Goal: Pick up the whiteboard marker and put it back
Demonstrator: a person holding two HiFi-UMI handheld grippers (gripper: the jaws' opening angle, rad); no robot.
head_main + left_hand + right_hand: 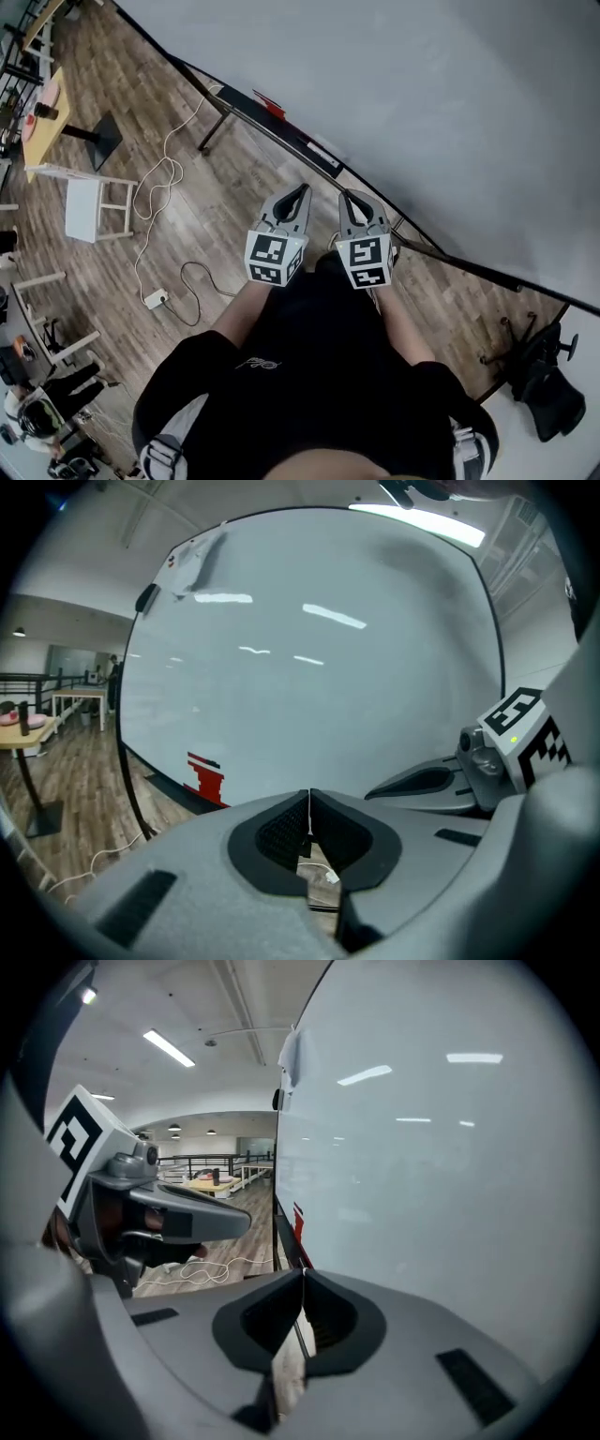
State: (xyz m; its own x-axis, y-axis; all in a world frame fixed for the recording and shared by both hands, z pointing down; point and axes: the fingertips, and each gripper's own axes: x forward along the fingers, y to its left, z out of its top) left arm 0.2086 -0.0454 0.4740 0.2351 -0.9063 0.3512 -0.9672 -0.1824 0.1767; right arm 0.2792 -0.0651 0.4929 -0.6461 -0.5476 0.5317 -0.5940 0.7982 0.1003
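A large whiteboard point(422, 112) stands in front of me, with a dark tray point(286, 131) along its lower edge. A red object point(269, 104) sits on that tray and shows too in the left gripper view as a red stepped shape point(206, 778). I cannot make out a whiteboard marker in any view. My left gripper point(300, 191) and right gripper point(345, 197) are side by side, pointing at the board's lower edge. Both are shut with nothing between the jaws. The left jaws point(308, 803) meet at the tips, and so do the right jaws point(302, 1279).
A white cable point(164, 178) with a power adapter point(155, 300) lies on the wooden floor at the left. A white stool frame point(94, 202) and a wooden table point(47, 108) stand further left. A black chair point(544, 375) is at the lower right.
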